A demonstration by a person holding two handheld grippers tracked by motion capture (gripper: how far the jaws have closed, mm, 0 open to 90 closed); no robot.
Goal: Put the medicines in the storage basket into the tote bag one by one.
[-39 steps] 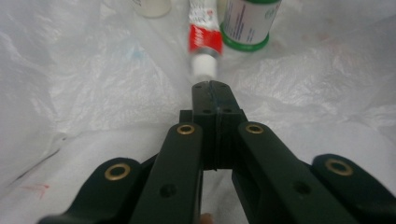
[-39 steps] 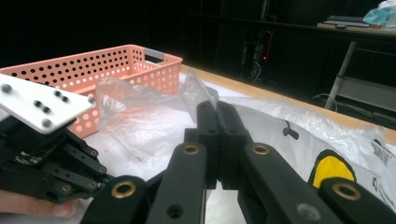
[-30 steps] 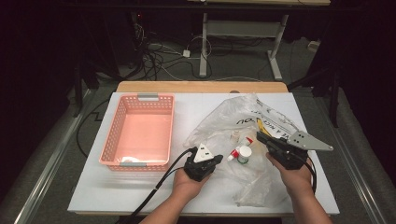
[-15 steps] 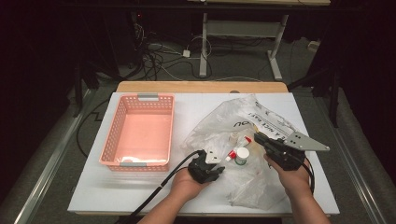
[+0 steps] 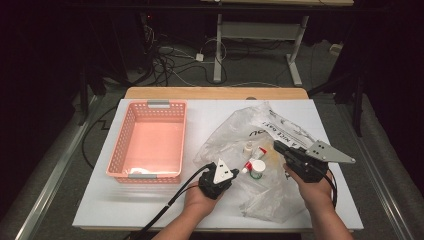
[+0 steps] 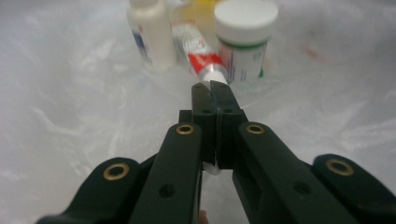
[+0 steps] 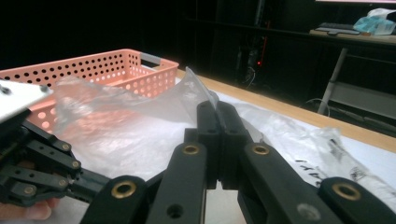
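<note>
A crumpled clear plastic bag (image 5: 260, 135) lies on the white table (image 5: 150, 205). Inside it are a small white bottle (image 6: 152, 32), a red-and-white tube (image 6: 198, 51) and a white-lidded jar (image 6: 245, 37). My left gripper (image 5: 238, 172) sits at the bag's near left edge. Its jaws have just closed, and a thin strip of bag film is pinched between them (image 6: 210, 86) right in front of the tube's end. On the bag's right side, my right gripper (image 5: 276, 146) is shut on a raised fold of the film (image 7: 196, 88).
A pink perforated basket (image 5: 116, 150) stands on the left half of the table with a small white item (image 5: 142, 171) at its near end. Its wall (image 7: 93, 65) shows beyond the lifted film. Past the far table edge are cables and desk legs.
The left gripper has shifted slightly beside the bag's contents, staying at the bag's near left edge. The right gripper and the fold it holds have stayed in place.
</note>
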